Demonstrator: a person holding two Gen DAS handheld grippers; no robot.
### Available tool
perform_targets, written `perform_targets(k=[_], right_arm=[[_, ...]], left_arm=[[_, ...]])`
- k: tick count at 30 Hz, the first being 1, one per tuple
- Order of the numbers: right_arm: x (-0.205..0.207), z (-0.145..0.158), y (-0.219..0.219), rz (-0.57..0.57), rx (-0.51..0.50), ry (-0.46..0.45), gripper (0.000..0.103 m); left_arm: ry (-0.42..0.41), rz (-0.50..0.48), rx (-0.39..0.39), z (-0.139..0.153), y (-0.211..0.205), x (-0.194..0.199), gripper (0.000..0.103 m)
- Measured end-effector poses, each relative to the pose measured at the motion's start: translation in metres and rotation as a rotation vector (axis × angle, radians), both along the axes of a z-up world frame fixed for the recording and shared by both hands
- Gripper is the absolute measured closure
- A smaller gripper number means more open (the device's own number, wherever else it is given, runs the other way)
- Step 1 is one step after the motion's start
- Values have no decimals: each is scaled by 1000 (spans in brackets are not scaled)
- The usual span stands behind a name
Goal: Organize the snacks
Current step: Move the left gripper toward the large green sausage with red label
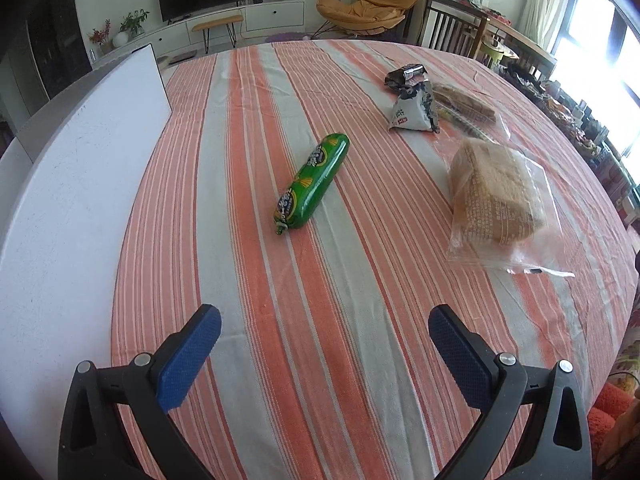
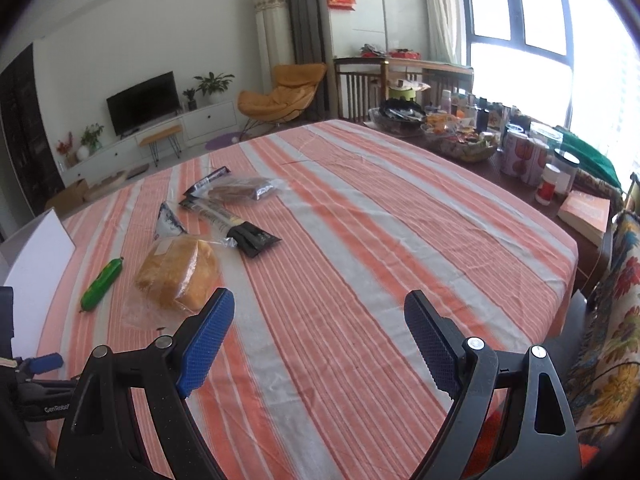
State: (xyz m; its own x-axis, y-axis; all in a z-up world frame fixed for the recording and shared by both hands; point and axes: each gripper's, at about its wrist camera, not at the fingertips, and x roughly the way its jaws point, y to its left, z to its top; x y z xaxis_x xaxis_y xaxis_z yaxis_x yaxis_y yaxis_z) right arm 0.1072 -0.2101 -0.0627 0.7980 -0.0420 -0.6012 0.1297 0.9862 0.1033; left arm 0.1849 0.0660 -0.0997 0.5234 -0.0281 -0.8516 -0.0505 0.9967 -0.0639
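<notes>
A big table is covered with a striped cloth in orange and grey. The left gripper hangs over the cloth with its two blue pads wide apart, and nothing is between them. The right gripper is also spread wide over the cloth, and it holds nothing too. The snacks lie on the cloth in front of both tools, and no tool touches them. A green sausage lies by itself on a grey stripe, well apart from the other snacks. To its right sits a loaf of bread in a clear bag. In the right wrist view the bread is just beside the left blue pad, but the pad is not touching it. Farther back stands a small white and blue pouch shaped like a triangle. Behind it is a small dark packet. Next to the pouch lie flat clear packs with brown snacks inside. In the right wrist view a black packet lies near the bread. A white board lies along the left side of the table, and one end of it is lifted up. Past the table edge on the right sit jars and tins.
</notes>
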Motion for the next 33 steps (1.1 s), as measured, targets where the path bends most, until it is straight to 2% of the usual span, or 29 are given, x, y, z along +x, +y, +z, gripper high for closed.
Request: perform_targets(k=[2,4,6,8,9,11,15,17,19,21,22,24,27,33], right_arm=[[5,-1,1,3,20,6,14],[7,-2,2,4,42,4,14],[8,-2,2,7,45,6,14],[6,-2,2,13,53,1,14],[5,-1,0,13,59,-4,14],[5,-1,-4,6,75,-8,14],[8,-4,-14,-17,136,4,14],[11,-7,-19,-29,165,19,14],[13,-9,-22,-38,182,34,14],[14,-10,-25,-43,194,43,14],[13,-10,-27,-49,197,41,14],[10,-10,-30,-61,201,33,14],[10,-11,-35,-85,212,37,14],[27,-24,-36,-109,209,141,14]], left_arm=[[1,17,40,7,5,28,1],[44,19,69,1,7,59,4],[91,3,84,-12,5,83,26],[100,-20,63,-21,2,96,40],[78,-13,51,-19,2,97,61],[60,15,53,-17,-2,92,80],[54,52,-47,-19,-17,56,80],[27,63,-85,-20,-30,34,79],[-12,62,-86,-22,-40,20,63],[-29,41,-37,-26,-47,16,17],[-20,39,-3,-28,-47,17,11],[-26,29,65,-33,-45,16,6],[-15,39,59,-33,-35,19,0],[-70,68,67,-34,-38,26,0]])
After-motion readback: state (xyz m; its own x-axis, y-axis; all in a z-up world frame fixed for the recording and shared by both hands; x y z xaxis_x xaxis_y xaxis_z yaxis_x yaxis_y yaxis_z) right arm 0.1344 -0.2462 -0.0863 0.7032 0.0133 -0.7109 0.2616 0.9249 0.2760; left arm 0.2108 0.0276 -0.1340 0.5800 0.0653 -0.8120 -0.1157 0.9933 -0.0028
